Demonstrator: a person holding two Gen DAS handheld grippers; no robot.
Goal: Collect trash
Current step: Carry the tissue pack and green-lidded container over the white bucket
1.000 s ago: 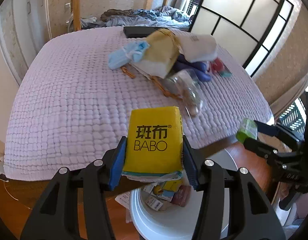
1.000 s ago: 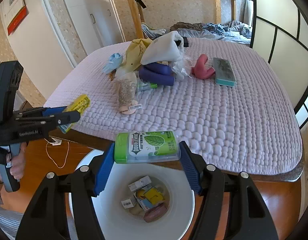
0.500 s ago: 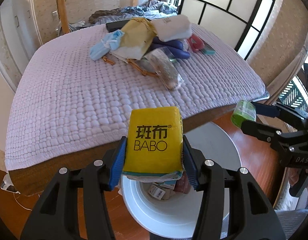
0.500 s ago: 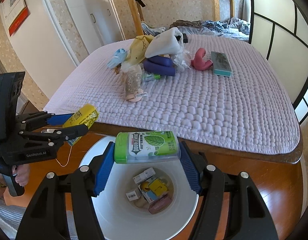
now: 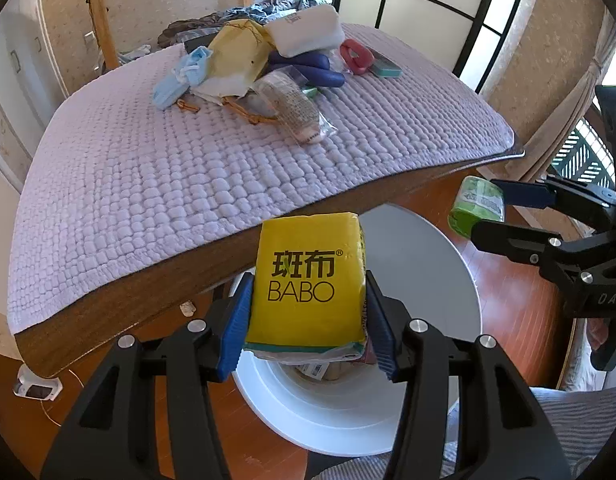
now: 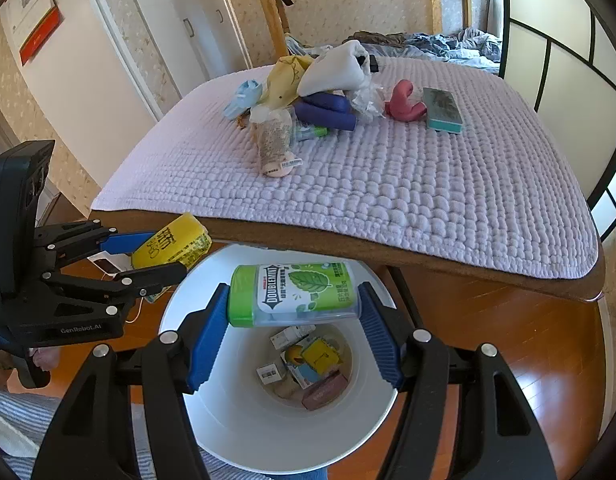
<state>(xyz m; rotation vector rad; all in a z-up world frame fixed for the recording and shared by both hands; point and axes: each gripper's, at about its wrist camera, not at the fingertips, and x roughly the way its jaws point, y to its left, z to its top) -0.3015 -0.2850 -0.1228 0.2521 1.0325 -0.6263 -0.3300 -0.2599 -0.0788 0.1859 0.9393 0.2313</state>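
Here, two pieces of trash are held above a round white plastic bin (image 6: pixel 243 432) that stands on the wooden floor at the edge of a surface covered with a lilac quilted cloth (image 6: pixel 408 184). The left tongs (image 5: pixel 308 316) are clenched on a yellow soft tissue pack printed "BABO" (image 5: pixel 308 280), its sides pressed between the blue ribbed pads (image 5: pixel 233 328). The right tongs (image 6: pixel 293 332) are clamped on a green and clear plastic Doublemint mint bottle (image 6: pixel 293 294), which is held lying sideways over the bin's mouth. The bottom of the bin is seen to be littered with small boxes and wrappers (image 6: pixel 308 364) (labels too small to read). The rest of the litter is left heaped on the far part of the cloth: a blue face mask (image 6: pixel 241 98), a yellow paper bag (image 6: pixel 281 80), a white soft packet (image 6: pixel 336 68), a dark blue folded item (image 6: pixel 328 112), a clear plastic bag of grainy contents (image 6: pixel 273 140), a red curved object (image 6: pixel 404 102) and a teal-edged block (image 6: pixel 444 110).
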